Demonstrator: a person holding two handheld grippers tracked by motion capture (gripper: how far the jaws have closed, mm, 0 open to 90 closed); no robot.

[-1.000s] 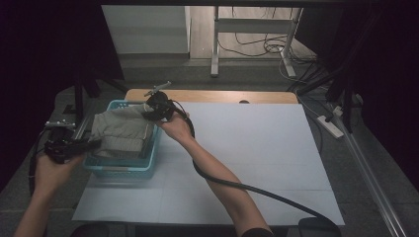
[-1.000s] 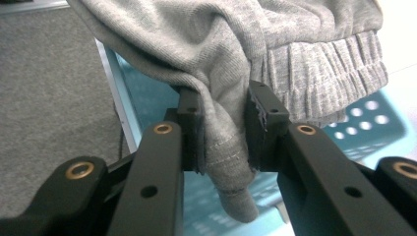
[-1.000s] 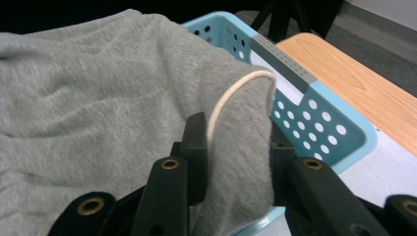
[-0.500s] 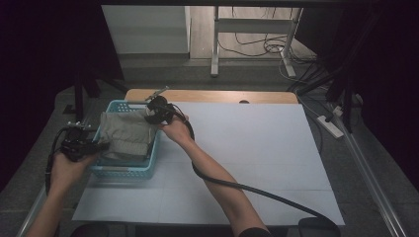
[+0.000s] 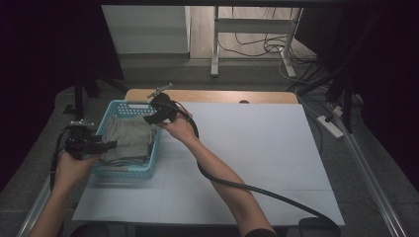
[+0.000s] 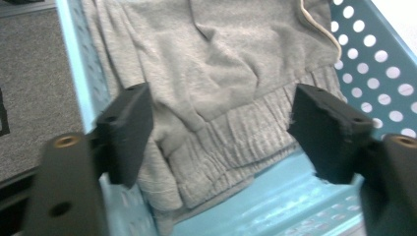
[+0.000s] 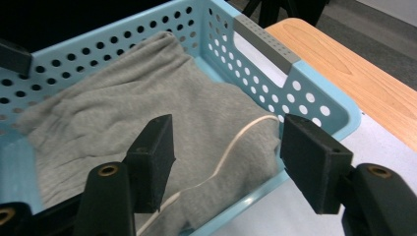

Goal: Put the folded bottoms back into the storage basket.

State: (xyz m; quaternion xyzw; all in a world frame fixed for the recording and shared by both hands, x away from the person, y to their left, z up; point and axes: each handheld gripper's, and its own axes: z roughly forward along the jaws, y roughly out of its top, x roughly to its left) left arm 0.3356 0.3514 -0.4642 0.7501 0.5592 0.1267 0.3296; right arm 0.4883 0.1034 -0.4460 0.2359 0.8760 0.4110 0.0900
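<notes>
Grey sweatpants (image 6: 216,93) lie in the basket (image 7: 314,105) beneath both grippers' spread fingers (image 6: 125,130).

From where I stand, nothing here can be read: no lettering, label, brand, number or sign.
</notes>
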